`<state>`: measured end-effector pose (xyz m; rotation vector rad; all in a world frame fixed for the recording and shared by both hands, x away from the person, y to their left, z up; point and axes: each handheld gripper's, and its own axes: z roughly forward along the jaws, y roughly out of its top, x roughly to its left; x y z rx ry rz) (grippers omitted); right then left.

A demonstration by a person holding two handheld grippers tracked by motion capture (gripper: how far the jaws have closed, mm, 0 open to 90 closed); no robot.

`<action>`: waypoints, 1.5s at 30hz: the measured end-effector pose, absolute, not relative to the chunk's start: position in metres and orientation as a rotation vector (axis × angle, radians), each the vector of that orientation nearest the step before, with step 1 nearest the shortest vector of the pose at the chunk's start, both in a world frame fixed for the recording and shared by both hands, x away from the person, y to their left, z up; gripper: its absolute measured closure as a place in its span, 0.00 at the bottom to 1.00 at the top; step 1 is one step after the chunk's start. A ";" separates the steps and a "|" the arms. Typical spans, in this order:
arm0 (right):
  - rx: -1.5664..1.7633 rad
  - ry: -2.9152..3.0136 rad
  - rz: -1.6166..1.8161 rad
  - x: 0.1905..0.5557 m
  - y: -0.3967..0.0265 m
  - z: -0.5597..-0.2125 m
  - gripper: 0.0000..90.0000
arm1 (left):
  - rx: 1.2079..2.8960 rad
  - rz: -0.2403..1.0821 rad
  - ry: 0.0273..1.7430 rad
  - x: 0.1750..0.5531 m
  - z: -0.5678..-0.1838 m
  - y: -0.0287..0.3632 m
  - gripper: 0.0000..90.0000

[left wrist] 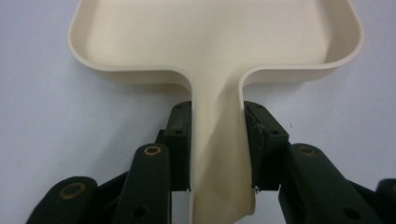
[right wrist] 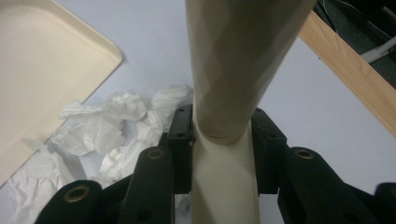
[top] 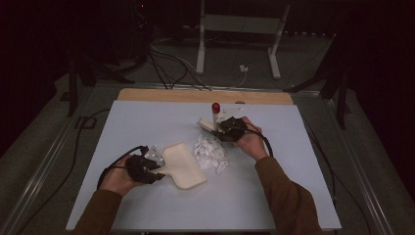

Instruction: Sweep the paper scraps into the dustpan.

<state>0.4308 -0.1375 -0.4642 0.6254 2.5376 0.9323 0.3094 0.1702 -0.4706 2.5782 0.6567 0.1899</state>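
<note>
A pale blue table (top: 147,127) carries everything, with a wooden strip (top: 205,95) along its far edge. A cream dustpan (top: 183,166) lies left of the middle, nearer the front edge, its mouth pointing to the right front. The left gripper (top: 151,170) is clamped on the dustpan's handle (left wrist: 219,154). A heap of crumpled white paper (top: 210,152) sits mid-table, just right of the dustpan. Beyond it, the right gripper (top: 226,128) clasps a cream brush (top: 208,125) by its handle (right wrist: 226,182).

Lab: dark curtained room, floor cables (top: 166,63), metal stand (top: 238,29), white worktable (top: 147,122).
</note>
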 end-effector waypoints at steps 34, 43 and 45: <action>0.377 2.624 1.029 0.398 -0.115 -0.464 0.75 | 2.580 0.173 0.643 0.316 -0.473 0.160 0.74; 0.256 2.662 1.192 0.391 -0.110 -0.459 0.75 | 2.582 0.171 0.637 0.318 -0.474 0.158 0.74; 0.268 2.638 1.184 0.390 -0.108 -0.457 0.75 | 2.582 0.171 0.635 0.318 -0.474 0.158 0.74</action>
